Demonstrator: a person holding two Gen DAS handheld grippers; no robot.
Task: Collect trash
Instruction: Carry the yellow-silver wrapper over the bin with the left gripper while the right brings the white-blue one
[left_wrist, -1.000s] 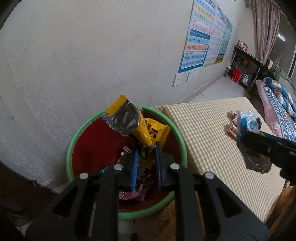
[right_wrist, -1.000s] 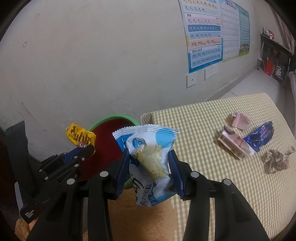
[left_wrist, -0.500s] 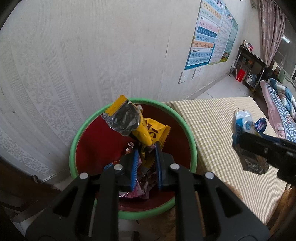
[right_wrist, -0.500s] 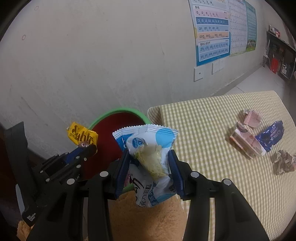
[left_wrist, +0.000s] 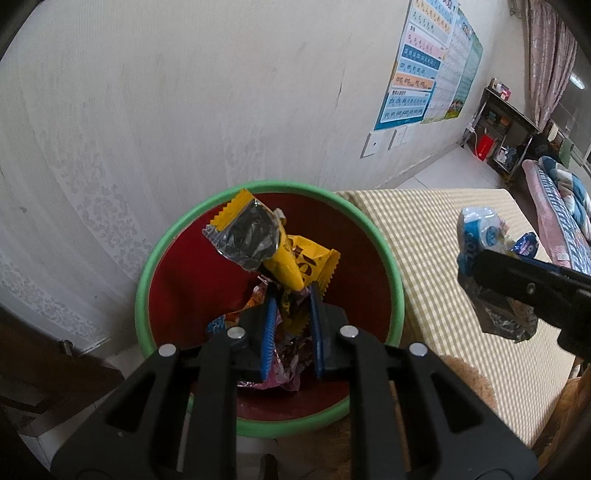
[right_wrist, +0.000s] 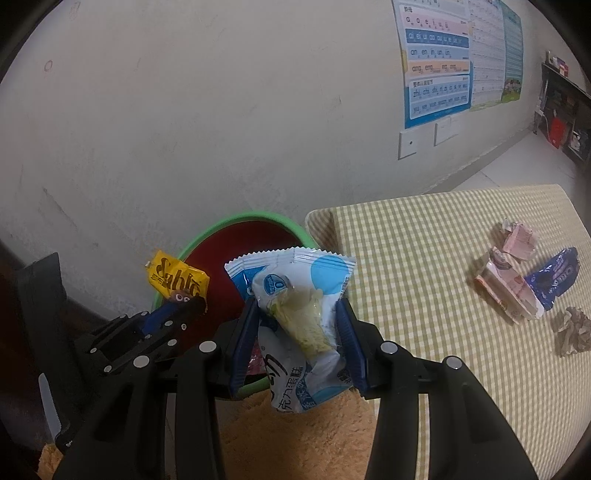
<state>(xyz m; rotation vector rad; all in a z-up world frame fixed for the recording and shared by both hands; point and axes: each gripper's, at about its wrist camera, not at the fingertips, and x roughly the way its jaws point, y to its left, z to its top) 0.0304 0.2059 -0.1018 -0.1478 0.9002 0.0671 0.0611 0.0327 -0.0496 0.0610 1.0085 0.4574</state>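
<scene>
I am holding trash in both of my grippers and I am at the dropping step. My left gripper (left_wrist: 291, 295) is pinching a crinkly yellow snack wrapper with a silver inside (left_wrist: 266, 251), jaws squeezed tight on its lower end. It is hanging right over the round red bin with the green rim (left_wrist: 147, 273), in the middle of the left wrist picture. More wrappers are lying at the bottom of the bin.

My right gripper (right_wrist: 299, 325) is clamping a puffy blue and white snack bag (right_wrist: 295, 291) from both sides. In the right wrist picture the bag is sitting at the bin's lower right edge, not fully over it, I think.

Next, I think my left jaws need to let go, so the yellow wrapper falls in. Then my right gripper needs to slide left over the bin and let go too.

More trash is waiting at the right side of the yellow checked cloth (right_wrist: 424, 258): a pink wrapper (right_wrist: 506, 288), a dark blue wrapper (right_wrist: 554, 277) and a brown crumpled paper ball (right_wrist: 572, 332).
</scene>
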